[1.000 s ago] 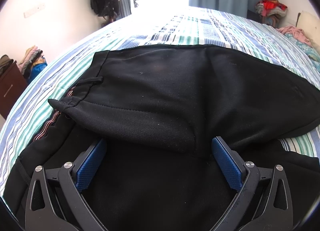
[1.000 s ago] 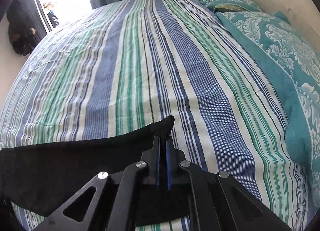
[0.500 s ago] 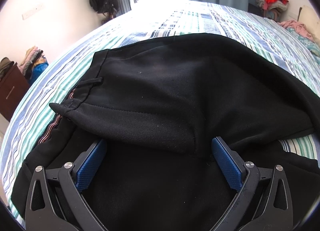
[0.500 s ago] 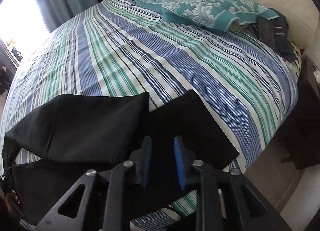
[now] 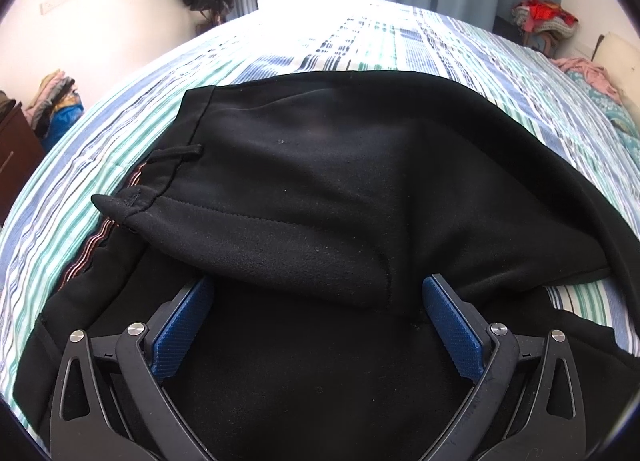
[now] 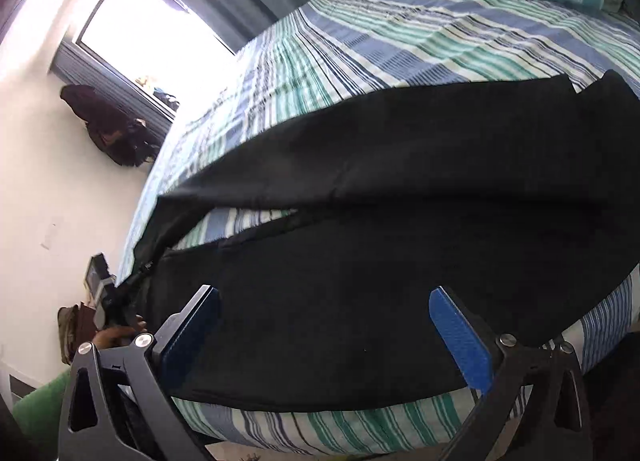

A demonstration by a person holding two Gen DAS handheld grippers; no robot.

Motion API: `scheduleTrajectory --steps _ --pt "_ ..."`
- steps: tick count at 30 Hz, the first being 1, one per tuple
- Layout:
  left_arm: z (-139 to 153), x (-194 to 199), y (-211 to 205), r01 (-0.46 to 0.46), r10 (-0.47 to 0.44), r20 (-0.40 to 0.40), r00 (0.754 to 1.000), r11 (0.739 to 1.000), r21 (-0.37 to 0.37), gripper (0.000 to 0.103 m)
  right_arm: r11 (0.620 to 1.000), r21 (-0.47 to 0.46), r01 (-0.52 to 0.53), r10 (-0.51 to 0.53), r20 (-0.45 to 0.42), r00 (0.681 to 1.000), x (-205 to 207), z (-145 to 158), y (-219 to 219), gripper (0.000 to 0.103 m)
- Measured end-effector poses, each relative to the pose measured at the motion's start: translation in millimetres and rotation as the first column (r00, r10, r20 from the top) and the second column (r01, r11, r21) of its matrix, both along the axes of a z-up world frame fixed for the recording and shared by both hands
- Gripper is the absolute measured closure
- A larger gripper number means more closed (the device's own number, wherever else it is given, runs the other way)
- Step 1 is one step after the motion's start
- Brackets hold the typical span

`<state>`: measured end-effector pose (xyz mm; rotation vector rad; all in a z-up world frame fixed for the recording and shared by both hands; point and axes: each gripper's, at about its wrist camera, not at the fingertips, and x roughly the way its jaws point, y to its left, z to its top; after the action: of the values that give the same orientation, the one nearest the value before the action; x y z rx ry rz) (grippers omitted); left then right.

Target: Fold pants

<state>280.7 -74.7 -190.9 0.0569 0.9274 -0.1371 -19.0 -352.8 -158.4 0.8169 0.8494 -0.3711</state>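
A wide bed (image 6: 400, 25) under a blue, green and white striped sheet carries the black fabric pants (image 5: 340, 165), which lie spread across it near its edge, one leg doubled over the other, the waistband with its belt loop (image 5: 178, 152) toward the window side. The left tongs (image 5: 316, 325) stand wide apart above the cloth, gripping nothing. The right tongs (image 6: 324, 337) are opening over the pants, nothing pinched between their blue pads (image 6: 460, 341).

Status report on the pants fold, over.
Left gripper open over pants. Right gripper jaws opening, nothing pinched. Pants folded lengthwise on bed. Nothing in the way.
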Motion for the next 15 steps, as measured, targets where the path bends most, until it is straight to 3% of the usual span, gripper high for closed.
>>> scheduleTrajectory --steps 3,5,11,15 --pt "0.4 -0.2 -1.2 0.000 0.000 0.002 1.000 1.000 0.005 0.000 0.978 -0.197 -0.069 0.037 -0.161 0.986 25.3 -0.3 16.7 0.000" --pt "0.5 0.3 -0.9 0.000 0.000 0.000 1.000 1.000 0.000 0.000 0.954 -0.279 -0.114 0.060 -0.198 0.978 36.5 0.6 29.6 0.000" --pt "0.4 0.9 0.8 0.000 0.000 -0.001 1.000 1.000 -0.002 0.000 0.941 -0.265 -0.210 0.121 -0.316 0.941 49.4 -15.0 46.9 0.000" --pt "0.5 0.7 1.0 0.000 0.000 -0.001 1.000 1.000 -0.001 0.000 0.926 -0.314 -0.209 0.140 -0.227 0.964 66.1 16.9 76.4 0.000"
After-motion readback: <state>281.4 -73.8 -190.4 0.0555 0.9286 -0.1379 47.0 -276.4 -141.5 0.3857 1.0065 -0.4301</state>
